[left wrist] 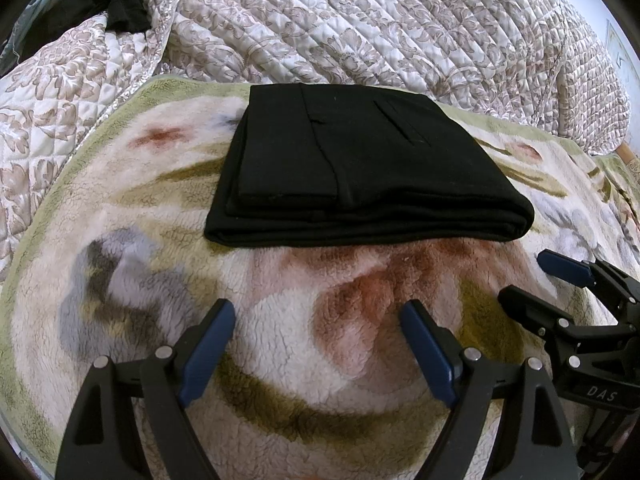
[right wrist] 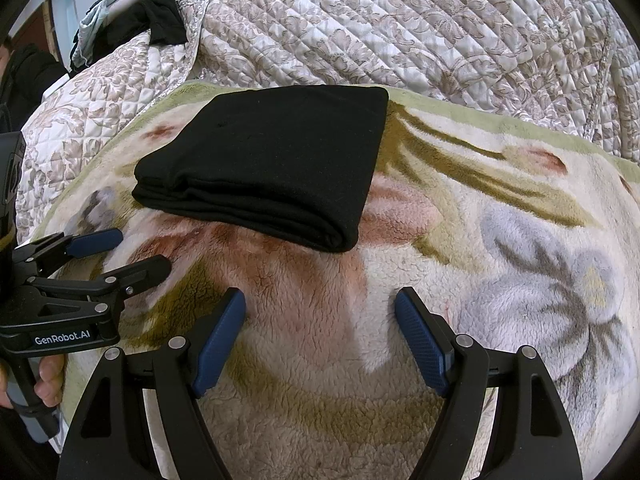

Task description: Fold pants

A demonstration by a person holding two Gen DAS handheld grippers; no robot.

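Black pants lie folded into a thick, neat rectangle on a fleece flower-print blanket; a pocket slit shows on the top layer. In the right wrist view the same black pants sit up and to the left. My left gripper hovers open over the blanket, short of the bundle's near edge, with nothing between its blue pads. My right gripper is open too, over bare blanket below the pants. Each gripper shows in the other's view: the right gripper at the right edge, the left gripper at the left edge.
A quilted beige floral bedspread bunches up behind the blanket. Dark and pale clothes are piled at the back left. A hand grips the left tool's handle at the lower left of the right wrist view.
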